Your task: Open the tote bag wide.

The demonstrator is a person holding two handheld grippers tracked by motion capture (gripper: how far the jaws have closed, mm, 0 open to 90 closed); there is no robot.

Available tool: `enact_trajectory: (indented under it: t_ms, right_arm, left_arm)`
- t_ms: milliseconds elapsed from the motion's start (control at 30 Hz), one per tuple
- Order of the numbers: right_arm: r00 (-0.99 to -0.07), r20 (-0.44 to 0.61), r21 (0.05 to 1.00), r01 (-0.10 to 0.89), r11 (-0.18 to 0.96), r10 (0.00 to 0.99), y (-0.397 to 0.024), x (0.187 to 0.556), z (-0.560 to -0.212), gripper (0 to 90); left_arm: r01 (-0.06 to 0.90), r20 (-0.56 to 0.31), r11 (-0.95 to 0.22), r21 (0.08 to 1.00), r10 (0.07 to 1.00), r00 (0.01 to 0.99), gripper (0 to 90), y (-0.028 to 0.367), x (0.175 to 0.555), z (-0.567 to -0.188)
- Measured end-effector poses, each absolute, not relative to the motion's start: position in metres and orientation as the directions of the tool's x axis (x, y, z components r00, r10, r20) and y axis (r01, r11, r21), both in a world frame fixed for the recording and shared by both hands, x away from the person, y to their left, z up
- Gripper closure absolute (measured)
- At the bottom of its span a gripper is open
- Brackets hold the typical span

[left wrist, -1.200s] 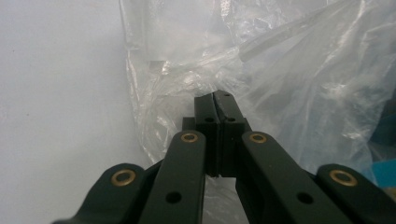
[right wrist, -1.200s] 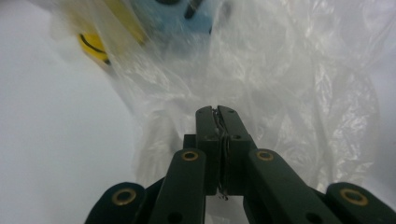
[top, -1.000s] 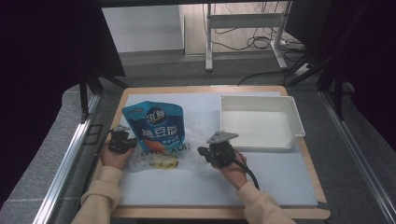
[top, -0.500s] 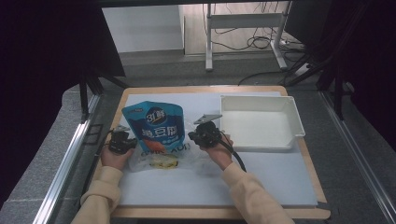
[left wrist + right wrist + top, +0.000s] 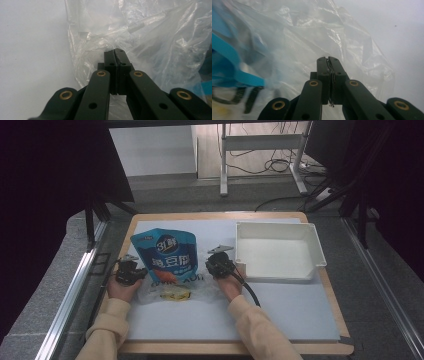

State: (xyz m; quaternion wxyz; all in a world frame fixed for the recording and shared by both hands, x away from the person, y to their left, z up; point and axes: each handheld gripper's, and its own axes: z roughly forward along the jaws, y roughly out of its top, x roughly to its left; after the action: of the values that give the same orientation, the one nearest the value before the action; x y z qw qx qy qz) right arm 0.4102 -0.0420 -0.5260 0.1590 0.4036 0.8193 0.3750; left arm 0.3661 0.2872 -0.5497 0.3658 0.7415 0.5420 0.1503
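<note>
White matting [image 5: 280, 315] covered my table, with a white tray [image 5: 278, 270] at right. Between my hands lay the clear plastic bag [image 5: 172, 290], partly around the blue pouch [image 5: 167, 255]. Left gripper [image 5: 115, 52] and right gripper [image 5: 327, 59] each pinched its film; uneven pulling could tear it.

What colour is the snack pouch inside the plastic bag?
Blue, with white writing; the high view shows the snack pouch best.

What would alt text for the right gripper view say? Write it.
The right tongs, jaws shut, pinch a fold of crumpled clear plastic bag lying on a white table surface. A blurred blue pouch sits at the left edge.
</note>
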Motion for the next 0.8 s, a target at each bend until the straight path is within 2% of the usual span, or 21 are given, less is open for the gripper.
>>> enact_trajectory:
  t_ms: [167, 367, 633, 800]
  right_arm:
    - [-0.598, 0.091, 0.735, 0.58, 0.351, 0.797, -0.049, 0.413, -0.537, 87.4]
    - [-0.617, 0.098, 0.747, 0.564, 0.352, 0.781, -0.051, 0.408, -0.533, 87.2]
    - [-0.686, 0.049, 0.812, 0.45, 0.371, 0.726, -0.062, 0.38, -0.493, 87.3]
    - [-0.753, 0.029, 0.838, 0.377, 0.394, 0.657, -0.067, 0.353, -0.461, 87.4]
  left_arm:
    - [0.694, -0.173, -0.143, 0.706, 0.915, 0.365, 90.0, 0.288, 0.366, -0.55]
    - [0.693, -0.172, -0.144, 0.707, 0.915, 0.366, 89.9, 0.287, 0.365, -0.55]
    - [0.692, -0.174, -0.142, 0.707, 0.914, 0.366, 89.9, 0.287, 0.366, -0.55]
    - [0.694, -0.172, -0.143, 0.706, 0.915, 0.364, 89.9, 0.284, 0.366, -0.55]
